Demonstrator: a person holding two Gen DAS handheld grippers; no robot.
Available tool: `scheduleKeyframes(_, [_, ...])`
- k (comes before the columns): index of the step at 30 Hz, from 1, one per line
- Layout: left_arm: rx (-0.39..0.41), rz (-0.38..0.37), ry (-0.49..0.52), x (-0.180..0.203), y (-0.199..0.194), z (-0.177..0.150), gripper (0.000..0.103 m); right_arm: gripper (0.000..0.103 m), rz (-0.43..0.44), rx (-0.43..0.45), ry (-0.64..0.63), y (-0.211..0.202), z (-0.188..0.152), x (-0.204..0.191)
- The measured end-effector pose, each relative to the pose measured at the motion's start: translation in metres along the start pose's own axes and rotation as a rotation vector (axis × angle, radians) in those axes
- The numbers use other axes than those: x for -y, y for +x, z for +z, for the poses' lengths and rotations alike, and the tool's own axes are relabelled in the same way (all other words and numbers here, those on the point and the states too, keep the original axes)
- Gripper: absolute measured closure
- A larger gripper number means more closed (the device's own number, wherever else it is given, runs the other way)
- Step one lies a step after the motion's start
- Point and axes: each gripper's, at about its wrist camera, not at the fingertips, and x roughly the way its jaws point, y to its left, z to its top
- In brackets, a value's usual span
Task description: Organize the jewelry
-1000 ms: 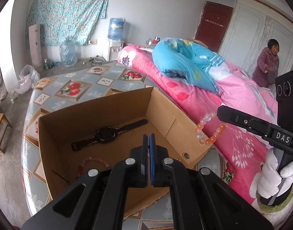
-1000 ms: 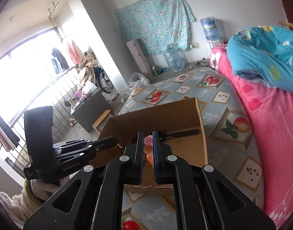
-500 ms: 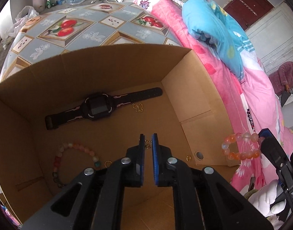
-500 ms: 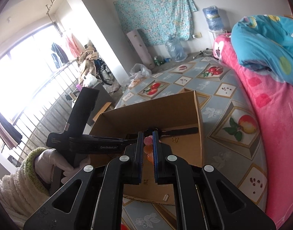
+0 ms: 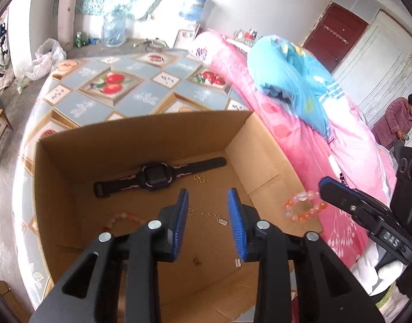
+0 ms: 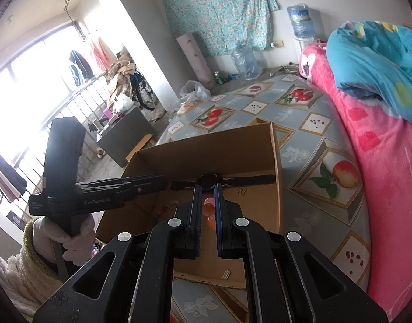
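An open cardboard box stands on the tiled table; it also shows in the right wrist view. Inside lie a black watch, a gold butterfly charm, a thin chain, a pink bead bracelet and small charms. My left gripper is open and empty over the box floor. My right gripper is shut on an orange and pink bead bracelet, seen in the left wrist view hanging beyond the box's right wall.
A pink blanket and a blue quilt lie right of the box. The patterned tablecloth stretches behind it. A person in purple stands by the far doors. Water bottles stand on the floor.
My left gripper has opened and let go of the thin chain, which now lies on the box floor, and it has risen. My right gripper holds the bead bracelet closer to the box.
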Motion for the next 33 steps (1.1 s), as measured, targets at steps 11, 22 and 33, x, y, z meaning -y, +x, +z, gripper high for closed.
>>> scheduleKeyframes(11, [0.222,0.192,-0.047,-0.038,-0.094,-0.059,0.041,0.090,-0.182,-0.111,-0.087,0.057,0.015,-0.002])
scheduleKeyframes(22, [0.143,0.167,-0.132,-0.069,-0.078,-0.089,0.034,0.070,-0.297,-0.034,-0.023,0.010,-0.011,0.016])
scheduleKeyframes(33, [0.048,0.110,-0.173,-0.076,-0.038,-0.101,0.030,0.069,-0.253,-0.142,0.177,0.023,-0.044,0.031])
